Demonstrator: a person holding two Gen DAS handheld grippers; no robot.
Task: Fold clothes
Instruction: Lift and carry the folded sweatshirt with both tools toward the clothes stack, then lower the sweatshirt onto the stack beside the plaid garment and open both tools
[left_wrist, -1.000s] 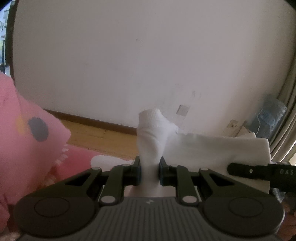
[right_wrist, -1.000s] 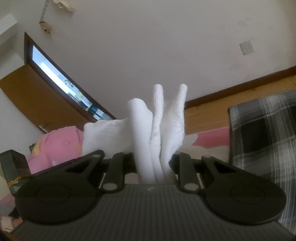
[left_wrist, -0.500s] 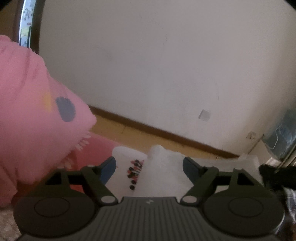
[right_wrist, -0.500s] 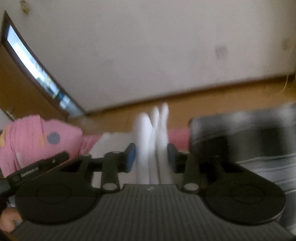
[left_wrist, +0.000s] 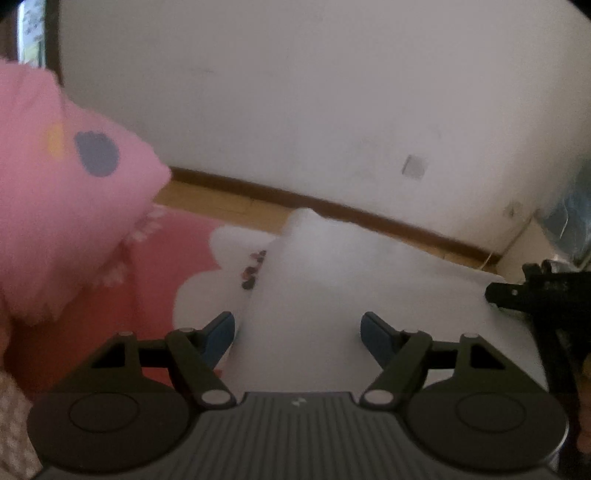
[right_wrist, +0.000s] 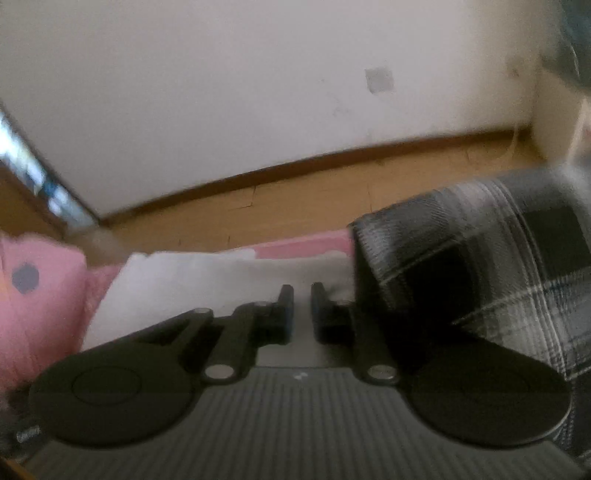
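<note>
Left gripper (left_wrist: 297, 328): jaws wide apart, holding nothing; white cloth (left_wrist: 332, 295) lies between and just beyond them, flat toward 12 o'clock

Right gripper (right_wrist: 302, 308): jaws nearly together with a thin gap; cannot tell whether a cloth edge is pinched, the view is blurred

White cloth, right view (right_wrist: 207, 280): spread low on the pink sheet (right_wrist: 295, 245), running from 12 toward 10 o'clock

Checked garment (right_wrist: 480, 266): heaped at 2 o'clock, touching the right jaw's outer side

Pink pillow (left_wrist: 62, 192): at 10 o'clock in the left view, near the cloth

Wood floor (right_wrist: 332, 192) and white wall (left_wrist: 295, 92): far, at 12 o'clock

Risk: if the right jaws grip only a thin edge, a pull may slip it free and spoil the fold; the checked garment may snag and drag along; the laid layers, loose between the left jaws, may spring apart

Change: one second ago both grippers clamped upright white bundles; half a second ago the left had already opened; now the cloth lies flat and the right jaws show nothing standing between them
</note>
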